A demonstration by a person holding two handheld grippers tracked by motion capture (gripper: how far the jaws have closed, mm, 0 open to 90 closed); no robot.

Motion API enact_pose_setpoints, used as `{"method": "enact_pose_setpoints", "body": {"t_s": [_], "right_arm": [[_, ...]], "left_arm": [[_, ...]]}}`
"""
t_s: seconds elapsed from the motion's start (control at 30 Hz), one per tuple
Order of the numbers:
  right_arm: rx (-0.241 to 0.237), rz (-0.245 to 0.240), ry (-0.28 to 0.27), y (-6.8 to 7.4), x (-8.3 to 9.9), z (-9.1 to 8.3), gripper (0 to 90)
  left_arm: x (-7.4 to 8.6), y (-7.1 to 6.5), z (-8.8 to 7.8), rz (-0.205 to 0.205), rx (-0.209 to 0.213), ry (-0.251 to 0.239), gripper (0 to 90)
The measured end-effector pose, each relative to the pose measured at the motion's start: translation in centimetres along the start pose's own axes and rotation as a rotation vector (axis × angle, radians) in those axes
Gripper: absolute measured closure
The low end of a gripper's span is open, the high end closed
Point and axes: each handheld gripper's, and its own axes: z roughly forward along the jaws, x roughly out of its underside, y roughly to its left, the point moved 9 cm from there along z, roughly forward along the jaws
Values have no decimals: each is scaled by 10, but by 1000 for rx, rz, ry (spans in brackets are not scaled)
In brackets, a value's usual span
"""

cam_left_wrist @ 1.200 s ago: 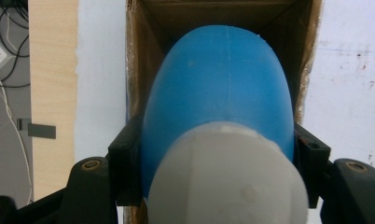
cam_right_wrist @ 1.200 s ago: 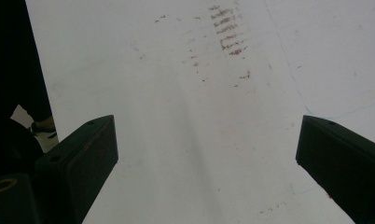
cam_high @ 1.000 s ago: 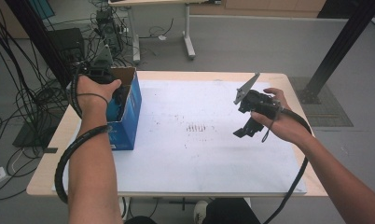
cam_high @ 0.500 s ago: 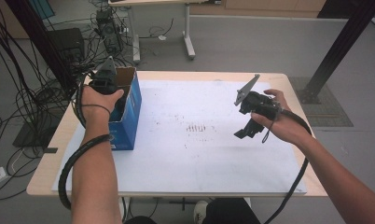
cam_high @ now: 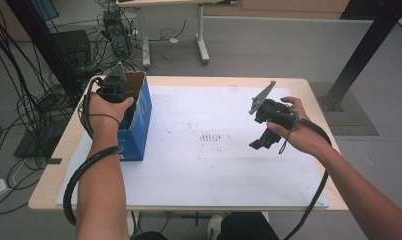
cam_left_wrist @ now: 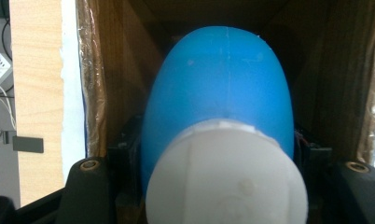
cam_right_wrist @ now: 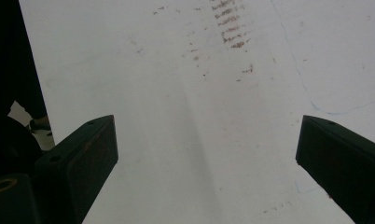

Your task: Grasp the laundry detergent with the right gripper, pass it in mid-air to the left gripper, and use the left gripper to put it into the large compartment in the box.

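Blue bottle (cam_left_wrist: pixel 218 88) with a white cap (cam_left_wrist: pixel 225 175) sat clamped between the left gripper's jaws, inside the cardboard box (cam_left_wrist: pixel 344 70).

High view: the blue box (cam_high: pixel 138 117) stood at the table's (cam_high: pixel 49 170) 9 o'clock edge, open top up, partly on the white sheet (cam_high: pixel 204 165). The left gripper (cam_high: pixel 112 86) hung over the box opening, held by the left hand (cam_high: pixel 106 107), nose pointing down into it; the bottle itself couldn't be made out here. The right gripper (cam_high: pixel 263 130) was at 3 o'clock, lifted off the sheet in the right hand (cam_high: pixel 294 131), well apart from the box. Brown smudges (cam_high: pixel 211 136) marked the sheet's middle.

Left gripper view: bottle cap nearest the camera, blue body running away toward 12 o'clock, brown box walls on both sides. Jaws pressed on the bottle's flanks.

Right gripper view: jaws wide apart, nothing between them, bare white sheet (cam_right_wrist: pixel 199 140) below with the smudges (cam_right_wrist: pixel 230 23) at 12 o'clock.
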Motion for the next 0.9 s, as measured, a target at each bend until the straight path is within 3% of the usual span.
{"method": "enact_pose_setpoints", "body": {"t_s": [0.9], "right_arm": [[4, -6, 0, 1, 0, -3, 55]], "left_arm": [[1, 1, 0, -12, -7, 4, 362]]}}
